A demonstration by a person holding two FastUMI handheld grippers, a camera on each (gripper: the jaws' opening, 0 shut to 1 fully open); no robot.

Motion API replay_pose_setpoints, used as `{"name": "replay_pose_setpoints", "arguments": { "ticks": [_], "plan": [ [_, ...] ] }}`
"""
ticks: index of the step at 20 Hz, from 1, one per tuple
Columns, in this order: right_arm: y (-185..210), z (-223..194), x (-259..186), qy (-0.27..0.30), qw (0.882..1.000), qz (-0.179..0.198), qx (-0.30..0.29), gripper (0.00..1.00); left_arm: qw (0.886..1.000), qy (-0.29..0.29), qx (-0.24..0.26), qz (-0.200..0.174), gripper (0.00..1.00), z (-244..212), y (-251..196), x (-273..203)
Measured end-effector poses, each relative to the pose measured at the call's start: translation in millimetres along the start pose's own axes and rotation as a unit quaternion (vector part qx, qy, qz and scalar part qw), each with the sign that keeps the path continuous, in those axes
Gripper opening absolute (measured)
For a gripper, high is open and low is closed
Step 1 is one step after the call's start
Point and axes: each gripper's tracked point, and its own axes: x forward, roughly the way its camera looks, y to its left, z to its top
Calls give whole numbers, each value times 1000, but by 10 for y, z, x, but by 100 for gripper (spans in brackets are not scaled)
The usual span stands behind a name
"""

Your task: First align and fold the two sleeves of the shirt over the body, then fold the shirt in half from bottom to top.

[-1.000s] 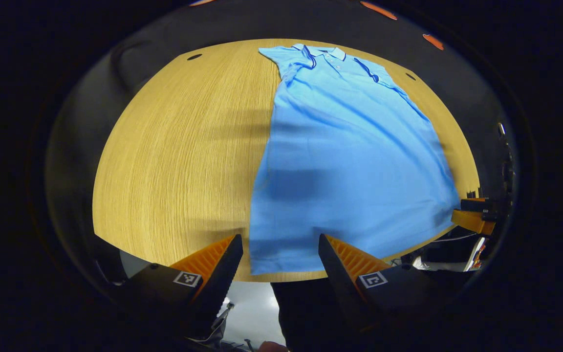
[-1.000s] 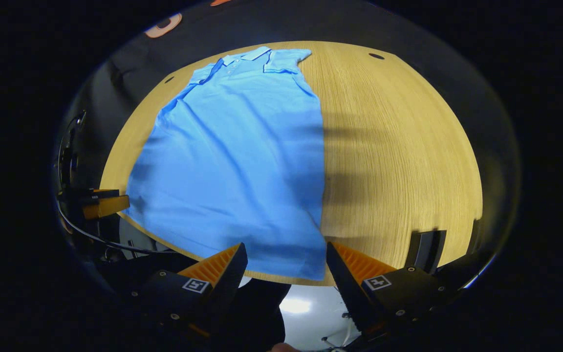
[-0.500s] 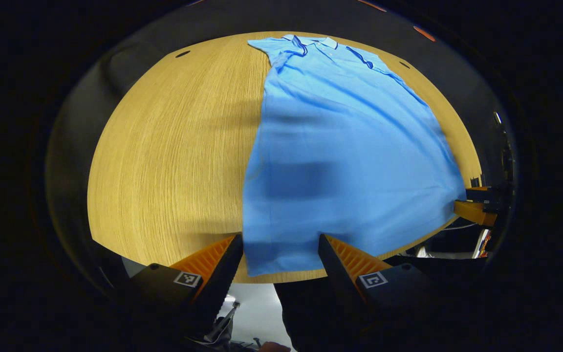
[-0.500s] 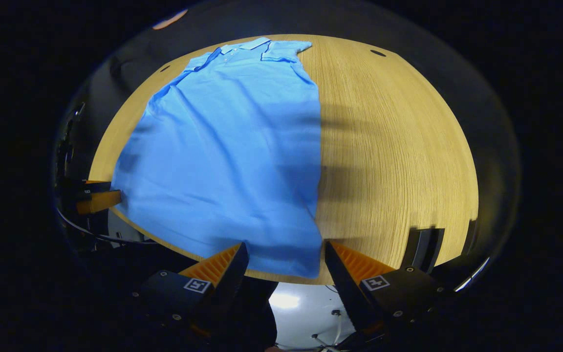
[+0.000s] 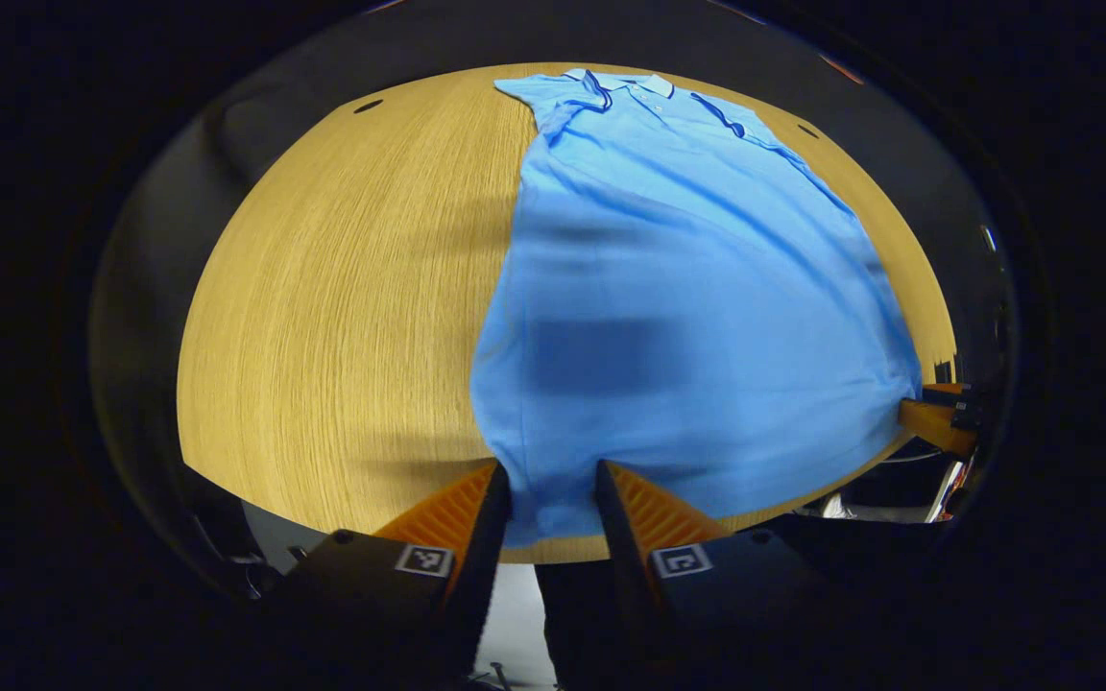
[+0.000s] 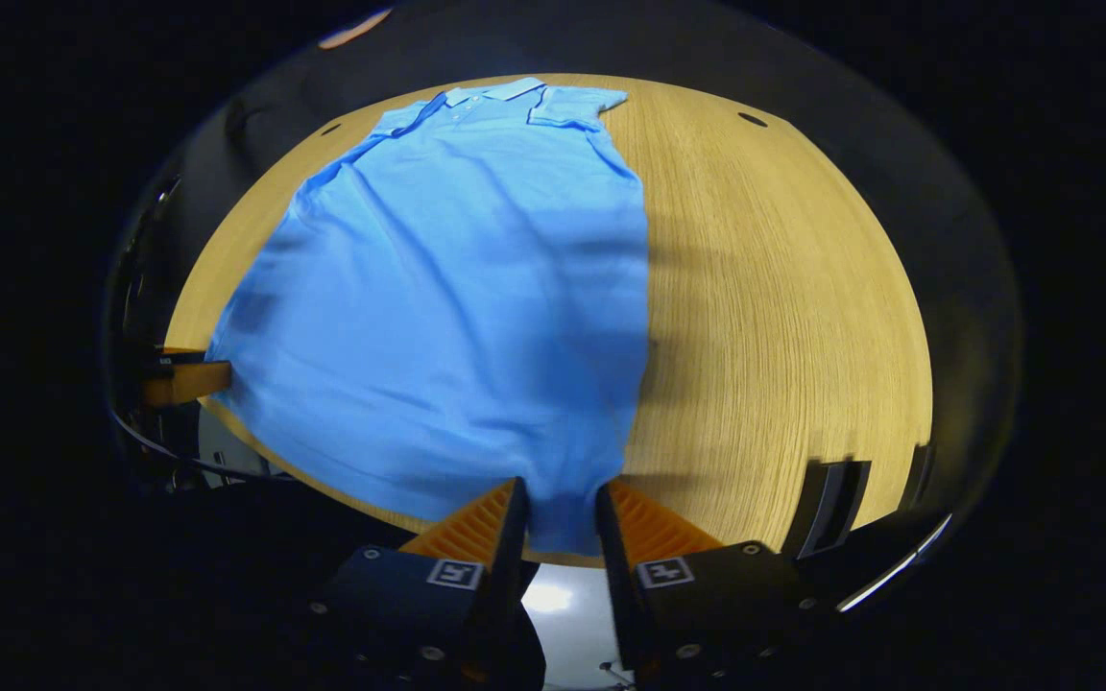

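Note:
A light blue polo shirt (image 5: 697,288) lies flat on the wooden table (image 5: 342,288), collar (image 5: 632,84) at the far end, both sleeves folded in over the body. My left gripper (image 5: 551,480) is shut on the shirt's near left hem corner, and the cloth bunches between its fingers. In the right gripper view the same shirt (image 6: 457,288) spreads to the left, and my right gripper (image 6: 561,494) is shut on the near right hem corner. Each gripper appears at the side of the other's view: the right gripper (image 5: 937,422) and the left gripper (image 6: 183,381).
Bare table (image 6: 783,288) runs wide on both outer sides of the shirt. Small dark holes (image 5: 368,106) (image 6: 752,119) mark the far corners. A dark upright object (image 6: 831,494) stands at the near right edge. The hem lies at the table's front edge.
Both grippers moved in over the hem corners and went from wide open to shut on the cloth, which now gathers between the fingers.

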Motion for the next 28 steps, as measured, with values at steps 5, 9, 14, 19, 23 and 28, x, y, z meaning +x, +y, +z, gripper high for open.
{"name": "replay_pose_setpoints", "arguments": {
  "ticks": [5, 9, 14, 19, 23, 28],
  "plan": [
    [197, 166, 57, -29, 996, 65, 50, 5, 999, -39, 9, 5, 14, 175, -129, 50],
    [185, 421, -33, -81, 987, 100, 92, 2, 997, -81, -2, 10, 5, 383, -116, -65],
    [165, 746, -187, -132, 980, 124, 82, 2, 988, -150, -22, 9, 5, 852, -187, -307],
    [229, 1305, -427, -186, 967, 150, 89, 2, 978, -207, -10, 5, 5, 1308, -228, -587],
    [286, 1724, -652, -224, 957, 161, 92, 2, 969, -249, 0, -7, 5, 1765, -277, -774],
    [359, 2216, -759, -251, 949, 163, 99, 2, 962, -273, -14, -30, 5, 2346, -261, -844]
  ]
}}
